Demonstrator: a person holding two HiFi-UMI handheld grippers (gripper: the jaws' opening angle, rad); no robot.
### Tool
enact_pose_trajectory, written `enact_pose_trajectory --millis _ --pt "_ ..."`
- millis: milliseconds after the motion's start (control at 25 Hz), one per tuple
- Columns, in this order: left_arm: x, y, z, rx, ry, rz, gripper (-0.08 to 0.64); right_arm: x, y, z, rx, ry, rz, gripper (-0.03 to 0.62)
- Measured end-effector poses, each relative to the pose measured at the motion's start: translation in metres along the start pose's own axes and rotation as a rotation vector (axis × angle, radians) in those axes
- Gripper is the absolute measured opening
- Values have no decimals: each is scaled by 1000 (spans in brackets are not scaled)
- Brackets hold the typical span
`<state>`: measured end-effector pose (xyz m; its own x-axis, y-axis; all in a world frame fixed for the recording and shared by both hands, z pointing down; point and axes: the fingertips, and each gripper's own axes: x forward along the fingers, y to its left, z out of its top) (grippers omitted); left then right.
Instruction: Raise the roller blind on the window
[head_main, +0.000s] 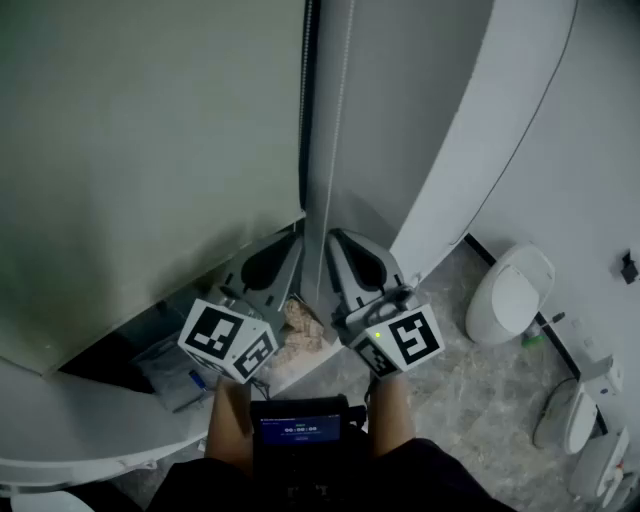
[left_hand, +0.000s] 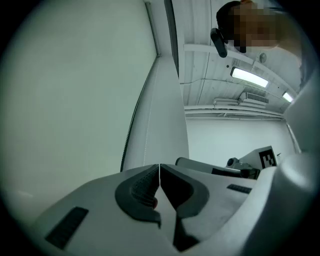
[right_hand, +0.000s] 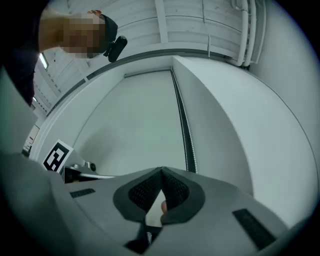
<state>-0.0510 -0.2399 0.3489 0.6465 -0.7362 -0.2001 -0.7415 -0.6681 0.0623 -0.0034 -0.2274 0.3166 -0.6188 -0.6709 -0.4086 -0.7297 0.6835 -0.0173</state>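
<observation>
Pinching the chain (head_main: 346, 90) at the blind's (head_main: 150, 150) right edge, left gripper (head_main: 298, 240) jaws clamp it; right gripper (head_main: 335, 238) jaws meet tip-to-tip alongside; bare wall (head_main: 590, 180) right.

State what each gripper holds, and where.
Left gripper: shut on a thin white cord, a stretch pinched at the tips. Right gripper: shut, nothing seen inside.

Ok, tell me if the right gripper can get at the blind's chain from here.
Probably yes. The chain hangs free just past the right gripper, slightly to one side, with nothing between. Its jaws are together, so they would have to open first.
</observation>
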Motion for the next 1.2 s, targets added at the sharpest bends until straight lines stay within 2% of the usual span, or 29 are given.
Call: enact_pose_trajectory --millis 280,440,560,640,800,960,1200 --pt "12 1 0 0 -18 -16 12 4 -10 2 -11 -5 -5 8" --pt "19 4 -3 -17 -7 3 12 -2 -8 12 63 -54 32 9" --pt "39 14 -5 46 38 34 14 -7 -13 6 71 -28 17 9" --pt "59 17 6 68 24 27 20 -13 -19 11 85 -35 6 9" --pt "113 20 37 131 35 -20 38 -34 -34 9 11 45 -43 11" --pt "151 35 52 200 77 -13 37 -42 -40 13 -12 47 -73 11" --pt "164 31 61 214 113 -31 18 -53 -42 24 -33 38 -81 11"
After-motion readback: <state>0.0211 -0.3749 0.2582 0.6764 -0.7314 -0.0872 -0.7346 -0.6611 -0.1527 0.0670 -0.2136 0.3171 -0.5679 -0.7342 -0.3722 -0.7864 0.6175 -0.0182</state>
